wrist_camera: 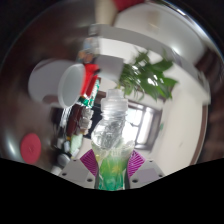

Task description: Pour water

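Right now your tongs point(113, 165) are closed on a clear plastic bottle point(111, 128). It sits between the two fingers, and both pink pads point(92, 160) press on its sides. The bottle points up and away from you, its white cap point(117, 100) at the far end. Beyond it you can see a white cup point(62, 78) and a green plant point(150, 76).

No readable text, bottle point(112, 135) label green and blurred, red item point(91, 78) behind it unreadable, no numbers, brands or signs legible
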A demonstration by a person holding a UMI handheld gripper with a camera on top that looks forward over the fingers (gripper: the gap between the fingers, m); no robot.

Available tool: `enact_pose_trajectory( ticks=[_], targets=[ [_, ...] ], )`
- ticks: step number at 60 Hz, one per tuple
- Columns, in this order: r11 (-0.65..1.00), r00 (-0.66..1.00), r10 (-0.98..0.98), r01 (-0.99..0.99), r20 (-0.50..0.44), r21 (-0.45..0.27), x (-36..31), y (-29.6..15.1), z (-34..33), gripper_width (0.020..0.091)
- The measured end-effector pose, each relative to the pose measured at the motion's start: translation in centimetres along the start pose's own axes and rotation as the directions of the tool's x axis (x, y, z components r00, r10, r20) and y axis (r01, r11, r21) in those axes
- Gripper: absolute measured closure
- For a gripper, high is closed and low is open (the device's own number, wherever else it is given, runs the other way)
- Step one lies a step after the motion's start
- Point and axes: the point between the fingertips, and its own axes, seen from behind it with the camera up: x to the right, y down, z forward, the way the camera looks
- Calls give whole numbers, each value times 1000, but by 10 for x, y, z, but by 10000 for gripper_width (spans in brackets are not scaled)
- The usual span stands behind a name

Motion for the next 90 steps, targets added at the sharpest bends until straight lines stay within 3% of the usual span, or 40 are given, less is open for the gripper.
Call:
enact_pose_trajectory(
  ticks=[5, 12, 19, 29, 40, 41, 42, 46, 52, 62, 64, 65, 69, 76, 90],
  targets=[
    [896, 890, 444, -441, 102, -53, -10, 25, 6, 768],
    [417, 391, 898, -902, 202, -112, -15, 19, 13, 765],
    [14, -19, 976, -989, 219, -146, -10, 16, 18, 766],
    [-166, -203, 963, -965, 176, -204, -44, 29, 34, 765],
    [-177, -216, 959, -962, 182, -210, -86, 23, 30, 766],
    [-173, -214, 960, -961, 183, -216, -90, 22, 29, 702],
    [-172, -209, 960, -965, 185, -198, -87, 22, 28, 761],
    [-169, -194, 966, -974, 170, -153, -93, 24, 29, 764],
    [-203, -225, 962, -968, 153, -147, -92, 28, 25, 757],
    [-220, -248, 954, -961, 170, -170, -97, 30, 22, 548],
    [-227, -259, 951, -956, 168, -189, -98, 33, 20, 463],
    [-231, -264, 950, -953, 164, -196, -98, 33, 18, 382],
    [-255, -289, 944, -945, 158, -207, -93, 35, 8, 285],
    [-307, -338, 932, -928, 129, -212, -80, 44, -34, 257],
    [-307, -306, 950, -899, -53, -311, -73, 75, -144, 250]
  ],
)
